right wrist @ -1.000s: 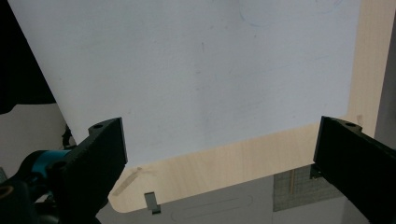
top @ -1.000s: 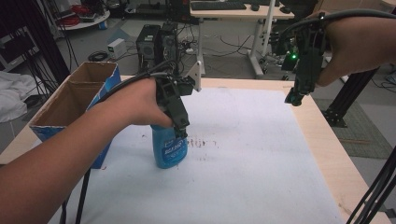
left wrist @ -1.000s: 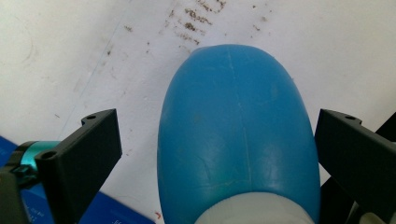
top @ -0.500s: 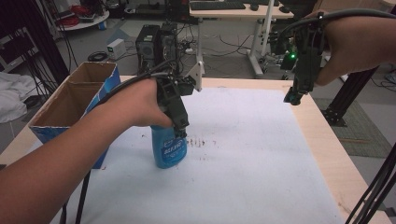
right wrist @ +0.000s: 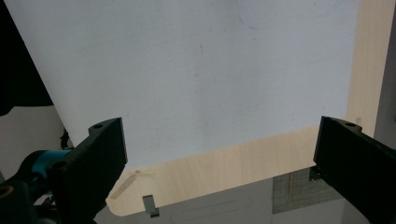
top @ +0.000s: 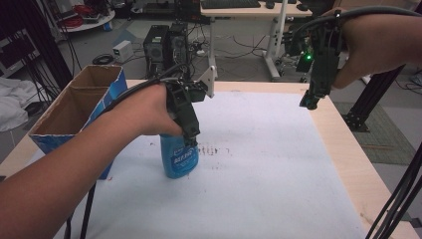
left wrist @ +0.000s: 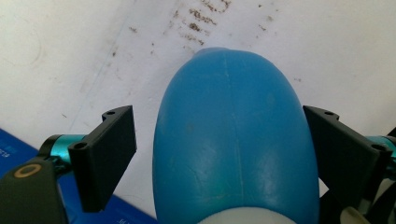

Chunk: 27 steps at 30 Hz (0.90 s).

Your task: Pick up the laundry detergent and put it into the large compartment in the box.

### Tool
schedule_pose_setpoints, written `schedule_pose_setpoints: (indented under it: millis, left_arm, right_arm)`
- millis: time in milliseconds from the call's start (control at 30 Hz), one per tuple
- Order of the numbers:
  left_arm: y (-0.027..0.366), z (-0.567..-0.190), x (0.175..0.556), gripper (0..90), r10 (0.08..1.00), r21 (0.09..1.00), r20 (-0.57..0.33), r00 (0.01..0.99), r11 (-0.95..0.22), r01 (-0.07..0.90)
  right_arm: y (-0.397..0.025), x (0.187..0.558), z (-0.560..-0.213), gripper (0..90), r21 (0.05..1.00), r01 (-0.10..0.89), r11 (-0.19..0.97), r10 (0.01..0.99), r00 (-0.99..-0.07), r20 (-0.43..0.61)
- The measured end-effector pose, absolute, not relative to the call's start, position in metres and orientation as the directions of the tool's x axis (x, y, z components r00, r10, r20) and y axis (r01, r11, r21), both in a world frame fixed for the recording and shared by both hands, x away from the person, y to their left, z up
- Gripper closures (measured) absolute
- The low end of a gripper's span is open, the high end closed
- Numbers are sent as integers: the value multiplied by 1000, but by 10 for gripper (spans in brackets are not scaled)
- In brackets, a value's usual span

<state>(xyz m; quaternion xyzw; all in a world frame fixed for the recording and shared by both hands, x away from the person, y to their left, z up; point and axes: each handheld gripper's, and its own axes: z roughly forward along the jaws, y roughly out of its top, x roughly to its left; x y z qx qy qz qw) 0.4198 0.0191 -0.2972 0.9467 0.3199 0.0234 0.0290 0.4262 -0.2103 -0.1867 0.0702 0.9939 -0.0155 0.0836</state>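
Observation:
A blue plastic bottle (top: 179,159) stands upright on the white sheet (top: 259,179), left of the table's middle. My left gripper (top: 191,140) comes down over its top from above. In the left gripper view the bottle's rounded shoulder (left wrist: 236,140) sits between the two black jaws of the left gripper (left wrist: 217,114), which is open. There is a clear gap on the left side, and the right jaw is close against the bottle. My right gripper (top: 308,102) hangs in the air over the table's far right edge. It is open, with nothing between its jaws (right wrist: 219,126).
An open cardboard box with blue sides (top: 74,109) stands at the table's left edge, close to the bottle. Reddish-brown smudges (top: 215,149) mark the sheet just right of the bottle. Bare wood (top: 343,149) borders the sheet on the right. Desks, computers and cables lie beyond the table.

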Motion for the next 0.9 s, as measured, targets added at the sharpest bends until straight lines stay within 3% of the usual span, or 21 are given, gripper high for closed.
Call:
schedule_pose_setpoints:
  millis: [900]
  left_arm:
    - [18, -297, 417, 236, 617, 76, 52, 785, -787, 613]
  right_arm:
    - [-211, 427, -191, 16, -27, 138, 990, 132, -977, -168]
